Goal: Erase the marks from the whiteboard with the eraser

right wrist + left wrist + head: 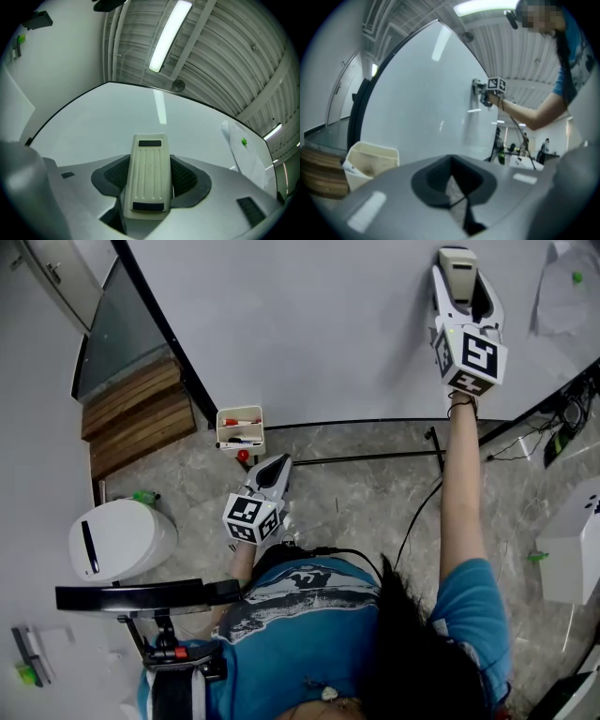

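Right gripper (459, 287): pinching eraser (149, 173) mid-body, 1 o'clock in head view, at whiteboard (319, 324). Eraser: likely light, stiff ribbed shell; long sides best hold. Left gripper (270, 472): jaws together, empty, 7 o'clock of eraser.

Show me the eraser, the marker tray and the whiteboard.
eraser (149, 176), right gripper view, middle of its ribbed back.
marker tray (241, 411), head view, its top rim.
whiteboard (309, 324), head view, bare surface.

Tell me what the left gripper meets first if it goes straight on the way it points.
Probably the whiteboard, low down, passing just right of the marker tray. Depth is hard to judge, so the tray could be clipped.
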`<state>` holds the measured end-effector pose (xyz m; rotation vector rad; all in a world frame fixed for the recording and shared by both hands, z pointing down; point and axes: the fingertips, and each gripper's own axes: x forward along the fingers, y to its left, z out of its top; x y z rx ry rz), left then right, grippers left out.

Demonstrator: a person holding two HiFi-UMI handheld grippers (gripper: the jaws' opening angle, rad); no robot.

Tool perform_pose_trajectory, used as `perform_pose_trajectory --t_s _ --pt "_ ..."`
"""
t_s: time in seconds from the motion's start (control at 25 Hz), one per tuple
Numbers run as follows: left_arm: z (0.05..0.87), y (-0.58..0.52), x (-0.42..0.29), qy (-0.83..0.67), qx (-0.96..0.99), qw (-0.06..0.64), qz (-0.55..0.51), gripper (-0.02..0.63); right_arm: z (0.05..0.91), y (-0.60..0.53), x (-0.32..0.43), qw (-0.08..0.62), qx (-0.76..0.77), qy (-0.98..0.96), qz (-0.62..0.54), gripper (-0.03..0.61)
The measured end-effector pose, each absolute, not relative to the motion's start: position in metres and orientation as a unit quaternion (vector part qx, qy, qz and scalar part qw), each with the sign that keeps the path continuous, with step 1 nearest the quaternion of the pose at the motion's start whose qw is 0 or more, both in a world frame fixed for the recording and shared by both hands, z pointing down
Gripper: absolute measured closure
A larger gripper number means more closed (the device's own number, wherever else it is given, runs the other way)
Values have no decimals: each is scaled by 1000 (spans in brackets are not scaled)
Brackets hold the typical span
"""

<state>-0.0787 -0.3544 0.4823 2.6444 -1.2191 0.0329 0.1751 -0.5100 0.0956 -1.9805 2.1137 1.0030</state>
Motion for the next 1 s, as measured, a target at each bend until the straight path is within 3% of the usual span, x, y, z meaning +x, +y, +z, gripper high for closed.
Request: perform_pose_trajectory --t_s 0.4,1.0 --pt "484 -353 -77 -414 903 114 10 611 162 -505 73 -18 -600 705 377 316" --pt "489 -356 -102 -441 890 116 11 611 328 -497 -112 -137 -479 774 390 316"
